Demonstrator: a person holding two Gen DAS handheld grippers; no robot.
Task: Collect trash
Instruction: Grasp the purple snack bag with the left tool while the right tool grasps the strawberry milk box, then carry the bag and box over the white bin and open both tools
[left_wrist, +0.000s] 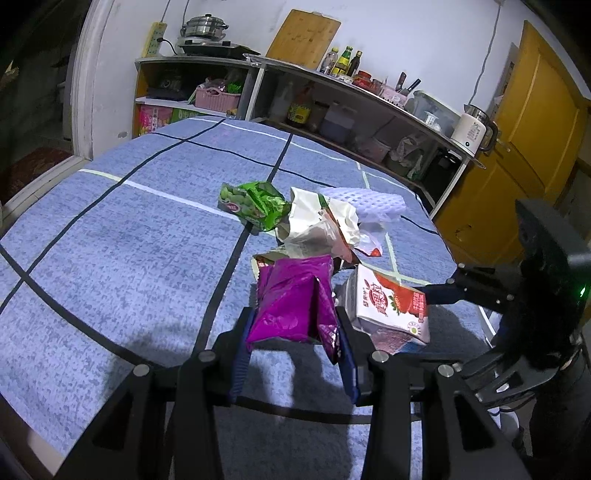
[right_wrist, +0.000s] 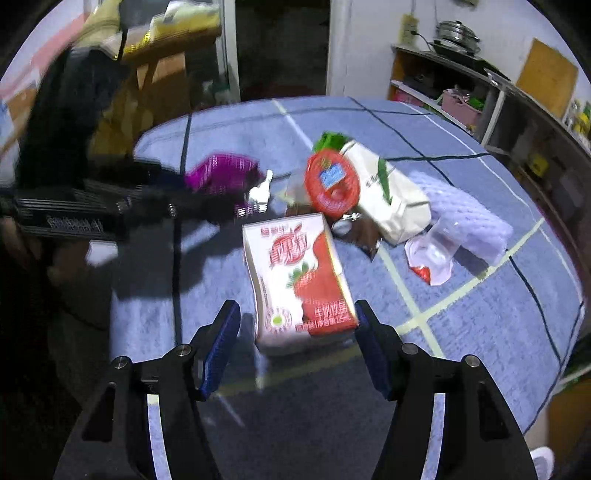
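A pile of trash lies on the blue checked tablecloth (left_wrist: 110, 240). My left gripper (left_wrist: 295, 332) is shut on a purple foil wrapper (left_wrist: 295, 306) and holds it just above the cloth; the wrapper also shows in the right wrist view (right_wrist: 221, 173). My right gripper (right_wrist: 295, 325) is open, its fingers on either side of a red and white strawberry milk carton (right_wrist: 299, 280), which also shows in the left wrist view (left_wrist: 391, 310). Behind lie a green snack bag (left_wrist: 255, 203), a white paper bag (right_wrist: 391, 199), a red lid (right_wrist: 332, 184), a clear plastic cup (right_wrist: 436, 251) and white foam netting (left_wrist: 362, 201).
Kitchen shelves (left_wrist: 332, 96) with bottles, a pot and a white kettle (left_wrist: 472, 129) stand beyond the table's far edge. A yellow door (left_wrist: 524, 147) is at the right. The table edge drops off close in front of the right gripper.
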